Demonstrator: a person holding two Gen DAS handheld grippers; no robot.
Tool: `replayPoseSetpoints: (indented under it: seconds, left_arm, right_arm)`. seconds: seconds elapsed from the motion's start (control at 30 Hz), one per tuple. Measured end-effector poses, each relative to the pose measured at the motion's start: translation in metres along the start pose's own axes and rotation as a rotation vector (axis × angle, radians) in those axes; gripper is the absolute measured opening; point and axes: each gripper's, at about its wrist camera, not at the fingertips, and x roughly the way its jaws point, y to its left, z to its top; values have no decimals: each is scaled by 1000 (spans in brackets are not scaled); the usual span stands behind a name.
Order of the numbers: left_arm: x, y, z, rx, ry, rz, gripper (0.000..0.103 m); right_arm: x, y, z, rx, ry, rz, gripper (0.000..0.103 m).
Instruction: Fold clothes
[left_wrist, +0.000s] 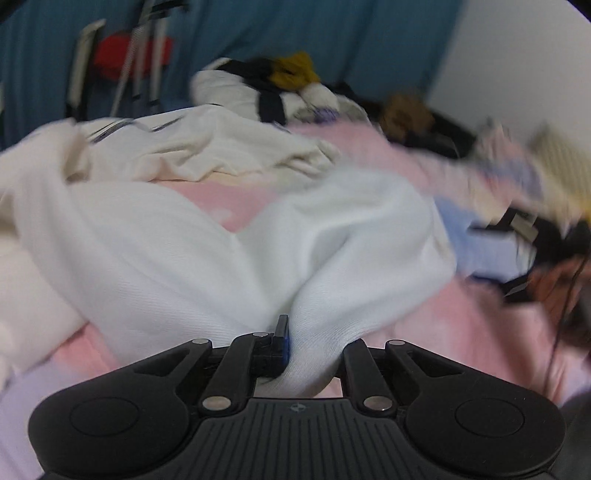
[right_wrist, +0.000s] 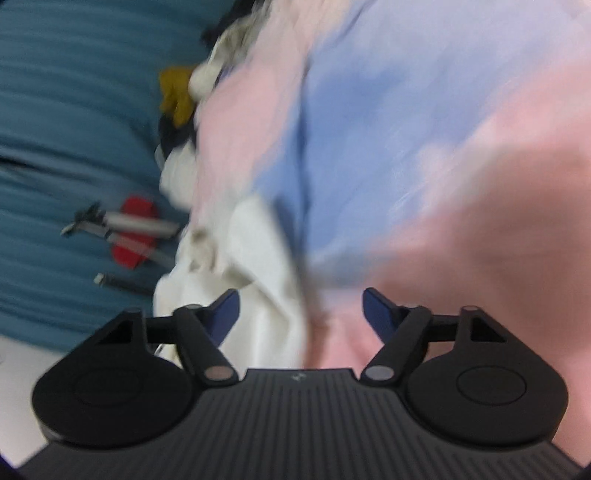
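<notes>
My left gripper (left_wrist: 312, 343) is shut on a bunched fold of a white garment (left_wrist: 229, 243), which spreads away from the jaws over a pink and blue sheet (left_wrist: 424, 347). A cream garment (left_wrist: 221, 147) lies crumpled behind it. My right gripper (right_wrist: 301, 308) is open and empty, its blue-padded fingers (right_wrist: 225, 314) spread wide over the sheet (right_wrist: 461, 221). The edge of a white garment (right_wrist: 258, 266) lies between the fingers, untouched. The right view is rotated and blurred.
A pile of mixed clothes, white, dark and mustard yellow (left_wrist: 288, 81), sits at the far side. Teal curtain (left_wrist: 295, 29) hangs behind, with a red and metal frame (left_wrist: 129, 62) against it. The right hand-held gripper and hand (left_wrist: 546, 266) show at the right.
</notes>
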Motion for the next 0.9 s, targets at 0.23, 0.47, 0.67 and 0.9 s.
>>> replayPoseSetpoints:
  seconds: [0.23,0.47,0.67,0.9]
  left_arm:
    - [0,12,7,-70,-28,5,9]
    - [6,-12,-4,63,-67,-13,10]
    - [22,-39,-8,194,-104,-83,18]
    - [34,-57,-21,287,-82,-89,45]
  right_arm:
    - [74,36,13,-207,2,-56,18]
    - [50,87,31,-412,-209,20,6]
    - [-9,79,76,-361,-458,110,6]
    - [27,1,112,-231,-268,-216,6]
